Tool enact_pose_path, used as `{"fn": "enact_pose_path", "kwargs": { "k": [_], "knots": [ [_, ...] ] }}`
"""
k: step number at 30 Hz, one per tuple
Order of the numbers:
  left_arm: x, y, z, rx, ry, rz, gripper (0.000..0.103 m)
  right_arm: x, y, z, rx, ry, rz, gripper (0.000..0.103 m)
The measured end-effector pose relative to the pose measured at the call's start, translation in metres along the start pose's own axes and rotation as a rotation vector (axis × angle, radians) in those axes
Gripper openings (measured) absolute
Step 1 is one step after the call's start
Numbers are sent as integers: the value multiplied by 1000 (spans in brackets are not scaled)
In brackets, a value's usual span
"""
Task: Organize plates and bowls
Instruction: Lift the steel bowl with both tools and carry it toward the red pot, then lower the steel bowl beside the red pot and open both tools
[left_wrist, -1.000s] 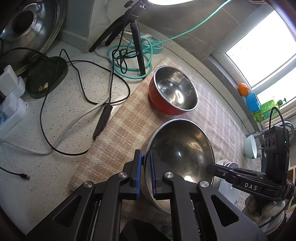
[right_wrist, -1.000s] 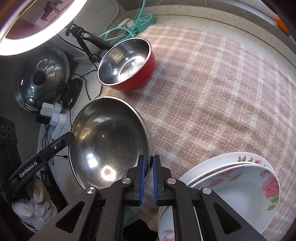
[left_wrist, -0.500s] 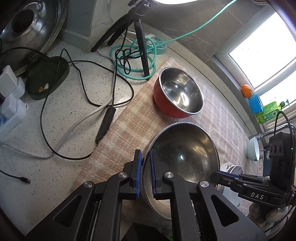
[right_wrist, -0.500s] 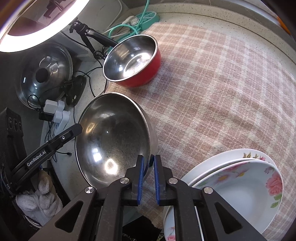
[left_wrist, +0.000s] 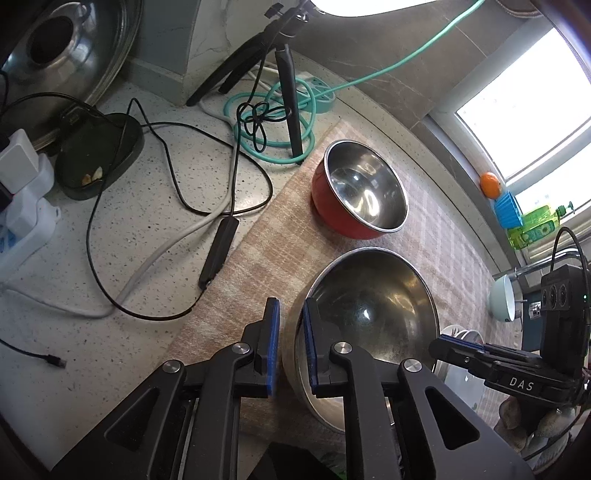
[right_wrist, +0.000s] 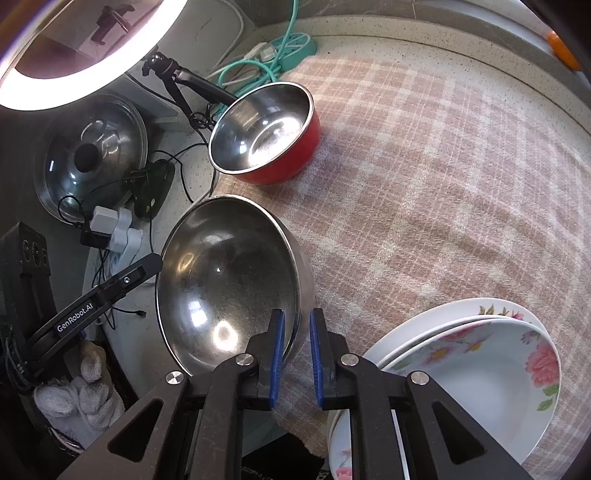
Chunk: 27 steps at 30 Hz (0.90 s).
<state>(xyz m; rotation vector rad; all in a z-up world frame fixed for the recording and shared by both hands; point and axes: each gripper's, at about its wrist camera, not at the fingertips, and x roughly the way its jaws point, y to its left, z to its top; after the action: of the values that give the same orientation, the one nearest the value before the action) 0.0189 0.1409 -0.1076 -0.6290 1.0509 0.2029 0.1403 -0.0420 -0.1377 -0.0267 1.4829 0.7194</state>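
Release step: the large round stainless steel bowl (left_wrist: 369, 325) sits on the pink plaid cloth (right_wrist: 424, 184), just beside the red-sided steel-lined bowl (left_wrist: 360, 190). Left gripper (left_wrist: 291, 343) and right gripper (right_wrist: 295, 354) straddle opposite rims, jaws opening, pads off the metal. Likely next: lift both clear without nudging the rim, then go for the floral white plates (right_wrist: 480, 362) near the right gripper.

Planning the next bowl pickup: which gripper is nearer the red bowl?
Left. The left gripper straddles the steel bowl's rim nearer the red bowl; the right gripper straddles its far rim.
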Motion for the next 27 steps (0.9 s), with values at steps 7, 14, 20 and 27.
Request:
{"fn": "enact_pose_path", "kwargs": {
  "k": [7,14,20,27],
  "knots": [
    [-9,2,2,2,-31,-6,11,-19,-7,-1,42,-78,9,22],
    [-13,-5,6,12,-57,-26,11,-44,-10,3,57,-148,12,22],
    [-10,-11,15,-46,-99,-53,11,-66,-14,22,25,-175,11,22],
    [-2,-26,26,-110,-122,-64,11,-77,-17,65,-33,-177,29,22]
  ]
}}
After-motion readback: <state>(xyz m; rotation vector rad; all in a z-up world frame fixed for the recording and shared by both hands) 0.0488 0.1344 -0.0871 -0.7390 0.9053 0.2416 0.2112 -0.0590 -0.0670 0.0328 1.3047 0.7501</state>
